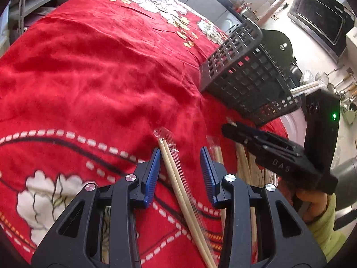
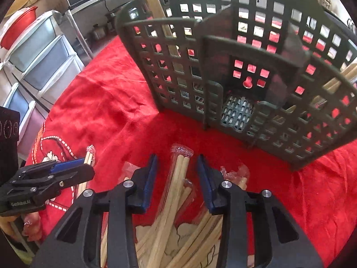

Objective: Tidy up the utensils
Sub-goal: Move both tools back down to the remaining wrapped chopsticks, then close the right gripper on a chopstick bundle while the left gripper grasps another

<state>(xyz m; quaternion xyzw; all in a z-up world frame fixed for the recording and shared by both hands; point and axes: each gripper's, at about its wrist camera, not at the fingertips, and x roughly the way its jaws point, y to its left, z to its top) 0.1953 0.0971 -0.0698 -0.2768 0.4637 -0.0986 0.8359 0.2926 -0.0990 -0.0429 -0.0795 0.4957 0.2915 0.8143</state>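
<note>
My left gripper (image 1: 180, 174) hangs low over the red cloth (image 1: 93, 84) with one wrapped chopstick pair (image 1: 178, 183) lying slantwise between its blue pads (image 1: 152, 178). The jaws stand fairly narrow, yet red cloth shows on both sides of the sticks, so I judge nothing is pinched. My right gripper (image 2: 177, 178) is over the loose pile (image 2: 178, 230) of wrapped pairs, jaws likewise part closed, straddling one pair (image 2: 179, 172) whose wrapper end points toward the basket (image 2: 256, 51). A gap shows beside that pair too, though the lens distorts here, so I can't be sure a pad isn't grazing it.

The basket stands on the cloth just beyond the pile; a few sticks already lean in its left and right compartments, and the middle one looks bare.

To do this well, I'd turn the left wrist so the pads square up to the slanted pair, then close near mid-length so it won't pivot. The clear sleeves look slippery, so I'd close firmly. On the right, I'd take only the top pair and lift straight up, since neighbours overlap it and may drag along.
</note>
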